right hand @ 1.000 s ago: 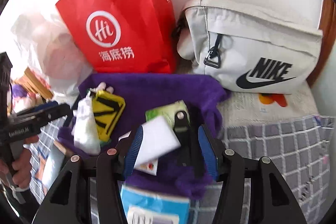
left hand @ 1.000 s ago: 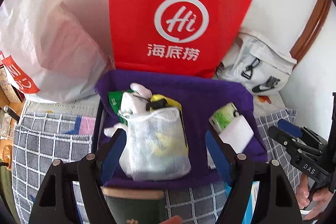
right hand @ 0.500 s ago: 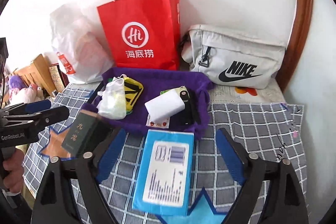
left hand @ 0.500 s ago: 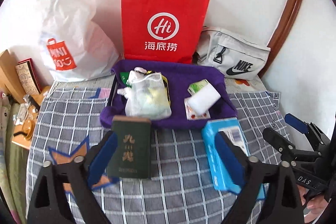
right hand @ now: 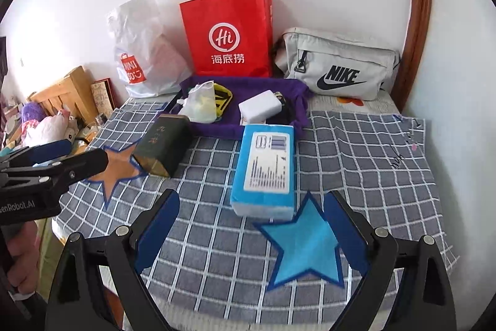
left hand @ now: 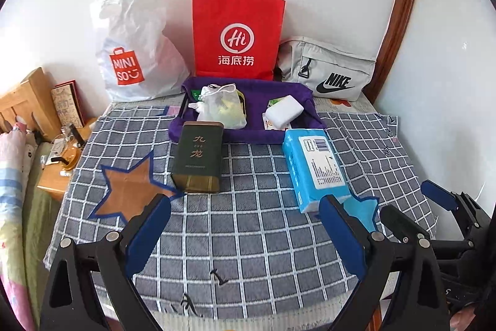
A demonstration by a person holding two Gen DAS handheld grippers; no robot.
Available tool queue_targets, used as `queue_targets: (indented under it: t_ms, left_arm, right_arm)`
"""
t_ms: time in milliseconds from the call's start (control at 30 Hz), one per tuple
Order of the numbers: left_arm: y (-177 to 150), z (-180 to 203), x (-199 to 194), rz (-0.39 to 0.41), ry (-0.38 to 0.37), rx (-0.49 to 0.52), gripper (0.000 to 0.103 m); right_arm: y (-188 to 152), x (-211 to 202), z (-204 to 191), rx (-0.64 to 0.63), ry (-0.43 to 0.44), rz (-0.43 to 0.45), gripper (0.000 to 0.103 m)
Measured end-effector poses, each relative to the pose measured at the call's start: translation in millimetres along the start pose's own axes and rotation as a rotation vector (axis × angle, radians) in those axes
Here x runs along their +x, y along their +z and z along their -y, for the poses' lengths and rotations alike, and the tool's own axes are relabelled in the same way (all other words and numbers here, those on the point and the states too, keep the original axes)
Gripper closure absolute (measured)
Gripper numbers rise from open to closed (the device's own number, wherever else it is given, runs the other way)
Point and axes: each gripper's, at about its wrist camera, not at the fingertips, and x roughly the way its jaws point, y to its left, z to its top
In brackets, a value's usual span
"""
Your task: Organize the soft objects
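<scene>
White wall behind MINISO bag [left hand: 136, 51], Nike pouch [left hand: 328, 70]; both claws [left hand: 245, 233] [right hand: 251, 228] wide open, empty.

red paper bag [left hand: 238, 36]: "Hi 海底捞" | white plastic bag [left hand: 136, 51]: "MINISO" | grey pouch [left hand: 328, 69]: "NIKE" | green tin [left hand: 198, 155]: "九龙"

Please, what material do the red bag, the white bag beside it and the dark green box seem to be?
Red bag: likely matte paper, stiff flat panels, cord handles. White bag: thin plastic, crinkled, translucent. Dark green box: perhaps metal tin, judging by its rounded corners and brassy end.
</scene>
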Motion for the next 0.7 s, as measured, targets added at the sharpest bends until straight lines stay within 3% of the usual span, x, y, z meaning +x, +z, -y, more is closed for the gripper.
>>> queue_targets:
  t_ms: [200, 400, 700]
  left_arm:
    - [-27, 1, -35, 0.062, 0.068, 0.001, 0.006]
    - [-38, -1, -52, 0.098, 0.042, -0.020, 0.006]
    - [-46, 9, -59, 0.121, 0.068, -0.001, 0.006]
  right_arm:
    - [-28, -38, -3, 0.010, 0.006, 0.034, 0.010]
    - [-39, -54, -4, 0.003, -0.002, 0.043, 0.010]
    - [-45, -68, -2, 0.023, -0.011, 0.062, 0.010]
